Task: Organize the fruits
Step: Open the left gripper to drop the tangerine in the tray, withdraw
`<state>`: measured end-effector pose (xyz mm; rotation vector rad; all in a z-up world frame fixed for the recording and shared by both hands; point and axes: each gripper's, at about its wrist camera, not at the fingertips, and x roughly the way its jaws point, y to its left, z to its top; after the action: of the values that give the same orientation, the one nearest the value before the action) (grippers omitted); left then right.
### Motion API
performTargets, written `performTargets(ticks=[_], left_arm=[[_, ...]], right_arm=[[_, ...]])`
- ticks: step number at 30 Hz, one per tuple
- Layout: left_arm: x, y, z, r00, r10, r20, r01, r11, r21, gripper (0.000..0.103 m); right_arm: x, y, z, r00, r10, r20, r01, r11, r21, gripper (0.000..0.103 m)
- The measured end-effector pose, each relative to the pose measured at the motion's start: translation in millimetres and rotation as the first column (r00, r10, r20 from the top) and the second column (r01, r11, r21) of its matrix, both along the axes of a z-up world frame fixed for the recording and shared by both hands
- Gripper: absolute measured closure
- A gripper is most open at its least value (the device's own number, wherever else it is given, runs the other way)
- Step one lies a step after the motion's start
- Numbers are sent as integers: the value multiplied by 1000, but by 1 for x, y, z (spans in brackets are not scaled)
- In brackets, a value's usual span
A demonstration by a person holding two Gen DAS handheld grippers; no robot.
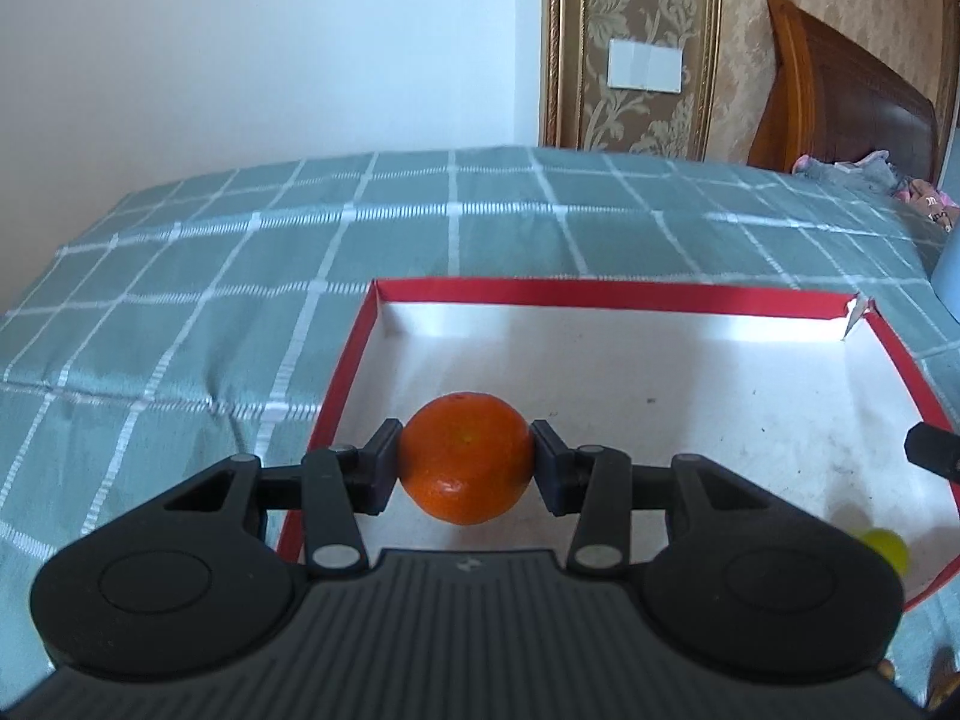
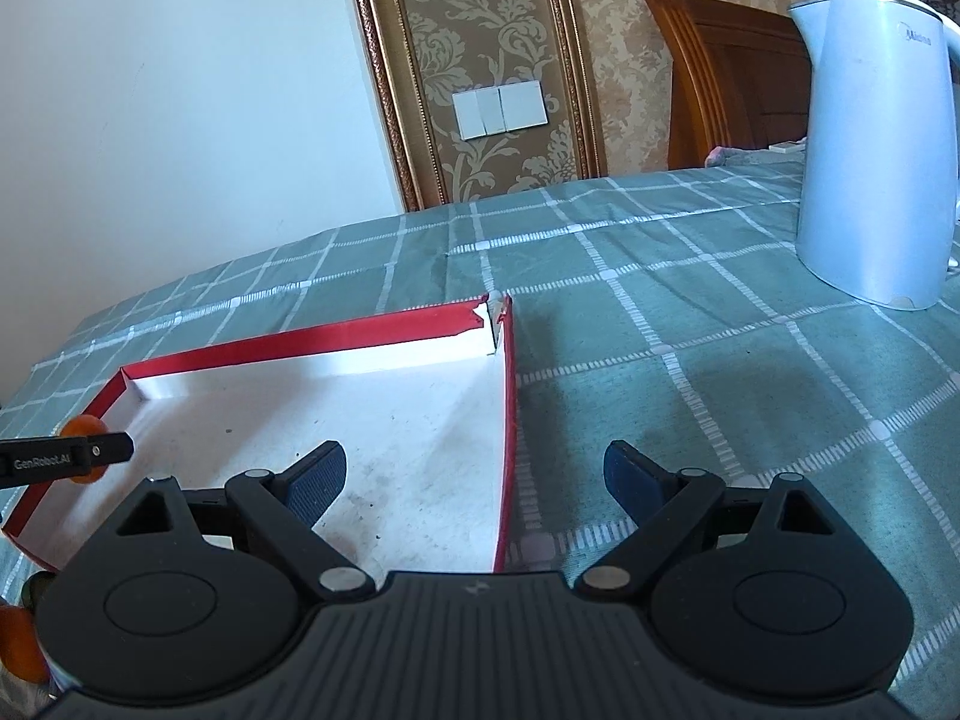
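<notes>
So the left gripper point(image 1: 467, 461) has an orange point(image 1: 465, 459) clamped between its two pads, one pad pressed on each side, and it's holding the fruit over the near-left part of a shallow red-edged box point(image 1: 345, 384) with a white inside. Whether the orange is touching the box floor or just above it is hard to call from this angle. The box sits on a surface covered with a green checked cloth point(image 1: 180, 312). Near the box's right side there's a small yellow-green fruit point(image 1: 887, 546) — blurry, partly hidden behind the gripper body. The right gripper point(image 2: 475, 474) is spread wide with nothing between its fingers, sitting right over the box's right wall point(image 2: 509, 420), one finger inside the box and the other over the cloth. From the right wrist view the left gripper's finger pokes in at the left edge with the orange behind it. A white electric kettle point(image 2: 876, 138) stands well off to the right on the cloth — upright, lid down.
</notes>
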<state>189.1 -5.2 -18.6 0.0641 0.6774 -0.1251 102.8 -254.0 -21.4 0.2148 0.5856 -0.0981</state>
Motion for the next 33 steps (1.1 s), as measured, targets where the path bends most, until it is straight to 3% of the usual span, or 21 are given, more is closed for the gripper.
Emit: performTargets(ticks=[5, 7, 9, 18, 27, 33], left_arm=[[4, 0, -4, 999, 16, -48, -15, 1000, 20, 61], [6, 2, -4, 998, 18, -59, -17, 1000, 13, 56], [5, 3, -4, 998, 22, -60, -22, 1000, 12, 43], [-1, -5, -1, 999, 33, -20, -32, 996, 79, 41], [-30, -14, 9, 994, 30, 110, -42, 993, 114, 29], [-87, -2, 20, 978, 17, 209, -35, 996, 81, 17]], right_arm=[[1, 1, -1, 1000, -1, -4, 1, 1000, -4, 10], [1, 0, 0, 1000, 1, -4, -1, 1000, -5, 10], [1, 1, -1, 1000, 3, -5, -3, 1000, -9, 10], [1, 5, -3, 1000, 10, -13, -11, 999, -32, 10], [-1, 6, -2, 1000, 13, -12, -14, 999, -39, 10], [-3, 5, 0, 1000, 15, -2, -15, 999, -44, 9]])
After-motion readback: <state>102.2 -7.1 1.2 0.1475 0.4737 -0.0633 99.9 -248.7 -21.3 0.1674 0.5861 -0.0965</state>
